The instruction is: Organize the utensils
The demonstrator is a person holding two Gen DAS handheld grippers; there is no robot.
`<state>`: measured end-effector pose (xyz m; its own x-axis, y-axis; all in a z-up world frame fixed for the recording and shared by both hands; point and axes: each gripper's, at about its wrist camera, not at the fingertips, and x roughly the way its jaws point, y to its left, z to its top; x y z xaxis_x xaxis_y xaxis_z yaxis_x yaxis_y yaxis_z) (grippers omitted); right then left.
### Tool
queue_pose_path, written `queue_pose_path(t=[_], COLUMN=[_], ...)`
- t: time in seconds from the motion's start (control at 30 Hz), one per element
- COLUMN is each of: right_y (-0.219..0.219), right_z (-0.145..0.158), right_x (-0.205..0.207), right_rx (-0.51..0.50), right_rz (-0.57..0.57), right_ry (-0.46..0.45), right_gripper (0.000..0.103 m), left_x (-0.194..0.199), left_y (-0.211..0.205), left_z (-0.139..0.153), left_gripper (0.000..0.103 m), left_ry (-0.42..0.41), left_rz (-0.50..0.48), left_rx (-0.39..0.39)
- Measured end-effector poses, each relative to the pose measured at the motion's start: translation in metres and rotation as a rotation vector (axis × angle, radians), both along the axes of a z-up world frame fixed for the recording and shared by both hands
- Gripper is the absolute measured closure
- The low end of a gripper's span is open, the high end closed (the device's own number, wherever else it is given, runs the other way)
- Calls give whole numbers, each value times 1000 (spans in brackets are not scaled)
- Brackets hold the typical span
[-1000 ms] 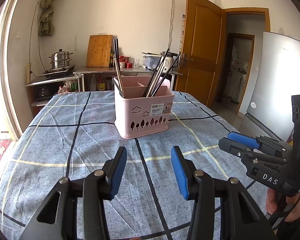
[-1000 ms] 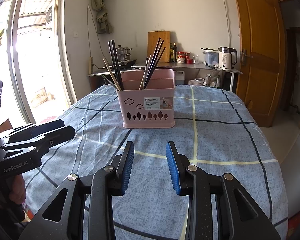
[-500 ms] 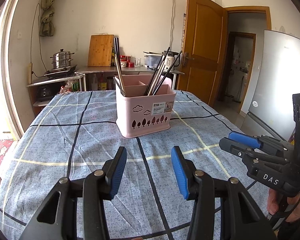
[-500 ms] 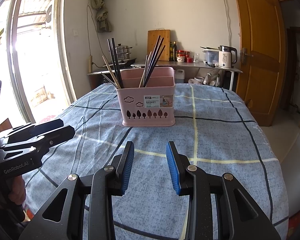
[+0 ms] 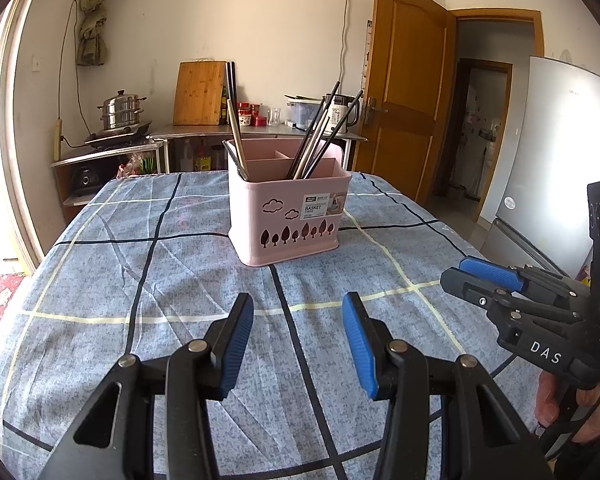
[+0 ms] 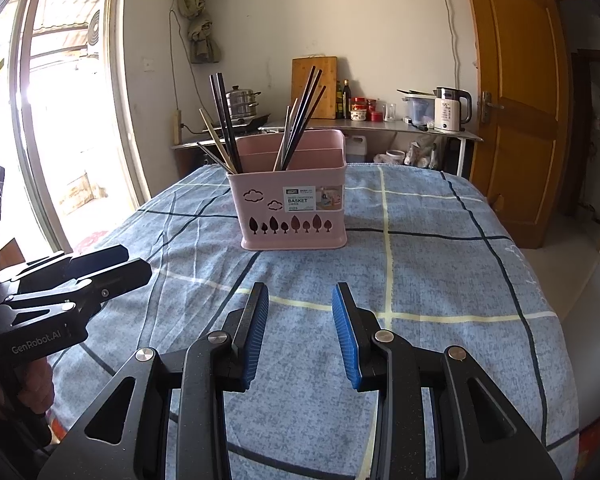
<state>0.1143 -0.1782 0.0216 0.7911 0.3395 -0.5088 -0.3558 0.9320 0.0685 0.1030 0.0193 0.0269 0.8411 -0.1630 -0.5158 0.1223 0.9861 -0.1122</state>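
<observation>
We see a table [image 5: 100,280] draped in a blue-grey cloth crossed by dark and pale yellow lines, filling most of both views. Toward its far middle stands the pink basket [image 5: 288,220], upright on the cloth, well apart from both grippers. It is a rounded-corner plastic box with inner dividers, cloud cut-outs high on its near wall, a row of tree-shaped cut-outs low down, and a white label reading BASKET on the right of that wall. Chopsticks [image 5: 316,140] lean in its compartments: a dark and pale bundle at the right tilting right, and at the left a pale stick with dark ones [image 6: 222,120] beside it, tilting left.

Nearest us, the left gripper [image 5: 298,344] hangs above the near part of the cloth, its blue-padded jaws parted with only cloth visible between them: released, grasping nothing. The right gripper [image 6: 300,332] sits likewise, its blue pads apart and empty. In the left wrist view, the right gripper also shows at the right edge, a hand [image 5: 580,412] on its handle.

Behind the table, a counter along the far wall carries a cutting board [image 5: 199,92], a steel steamer pot [image 5: 122,112] and a white kettle [image 6: 450,114].
</observation>
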Motion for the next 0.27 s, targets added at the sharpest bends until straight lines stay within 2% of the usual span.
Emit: queue_pose_path(t=[0.27], right_y=[0], right_z=[0], right_x=[1], right_rx=[1], right_rz=[-1], right_ry=[5], right_gripper=[69], left_x=[1], left_y=[-2], left_z=[-2], left_gripper=[55], left_ry=[12], left_rz=[-1], left_rx=[-4])
